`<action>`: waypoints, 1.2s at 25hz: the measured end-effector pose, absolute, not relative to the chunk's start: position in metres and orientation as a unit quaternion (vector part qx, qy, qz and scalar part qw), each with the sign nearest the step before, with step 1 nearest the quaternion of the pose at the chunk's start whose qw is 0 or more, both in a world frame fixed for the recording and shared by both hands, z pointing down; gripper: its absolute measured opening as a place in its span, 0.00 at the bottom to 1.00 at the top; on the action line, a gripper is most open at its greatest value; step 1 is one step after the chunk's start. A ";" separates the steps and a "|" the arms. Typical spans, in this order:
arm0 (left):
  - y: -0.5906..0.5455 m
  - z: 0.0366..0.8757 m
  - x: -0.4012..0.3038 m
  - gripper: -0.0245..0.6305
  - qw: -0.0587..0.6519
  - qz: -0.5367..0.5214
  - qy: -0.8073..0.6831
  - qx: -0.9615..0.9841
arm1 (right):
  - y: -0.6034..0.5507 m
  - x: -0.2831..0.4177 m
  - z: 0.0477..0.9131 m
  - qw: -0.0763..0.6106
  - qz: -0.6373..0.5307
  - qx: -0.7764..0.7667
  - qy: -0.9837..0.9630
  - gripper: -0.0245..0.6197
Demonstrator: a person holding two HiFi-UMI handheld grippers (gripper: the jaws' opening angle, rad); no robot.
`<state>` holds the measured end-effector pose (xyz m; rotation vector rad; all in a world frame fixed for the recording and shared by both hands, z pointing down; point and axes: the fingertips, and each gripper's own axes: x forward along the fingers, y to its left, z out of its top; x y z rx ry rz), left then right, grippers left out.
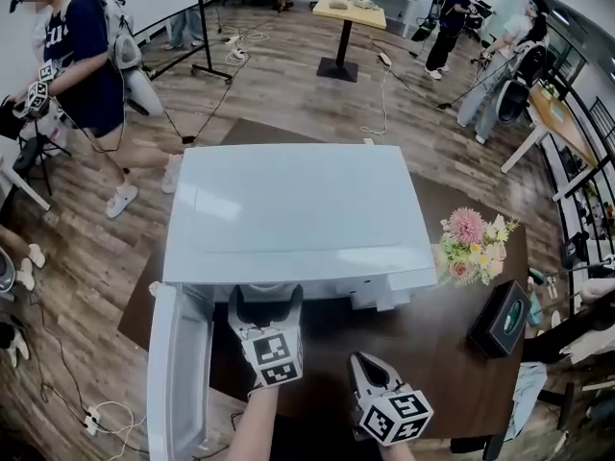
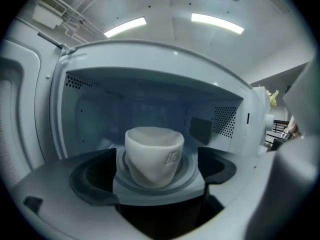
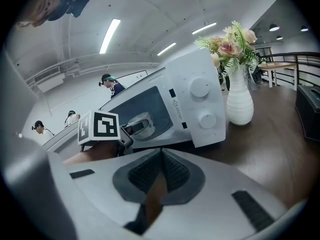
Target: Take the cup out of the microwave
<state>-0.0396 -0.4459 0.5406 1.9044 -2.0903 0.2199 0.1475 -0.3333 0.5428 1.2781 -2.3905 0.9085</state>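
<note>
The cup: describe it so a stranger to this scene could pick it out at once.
Find the white microwave on the dark table, its door open. Inside, on the round turntable, stands the cup: white, squat, wavy-rimmed, the only thing in there.

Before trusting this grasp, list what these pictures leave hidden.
Left gripper view: the cup bears a mark too blurred to read; its wall hides its inside.
Head view: the microwave hides the cup and the tips of the left tongs.
Right gripper view: the cup is too small to tell from the left tongs.
</note>
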 end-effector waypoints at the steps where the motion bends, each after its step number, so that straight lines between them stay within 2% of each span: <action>1: -0.449 0.544 -0.042 0.77 0.155 0.077 -0.728 0.663 | -0.335 0.146 0.543 0.141 0.316 0.444 -0.827 0.03; 30: -0.505 0.560 -0.051 0.77 0.144 0.103 -0.734 0.655 | -0.356 0.152 0.565 0.163 0.339 0.459 -0.805 0.03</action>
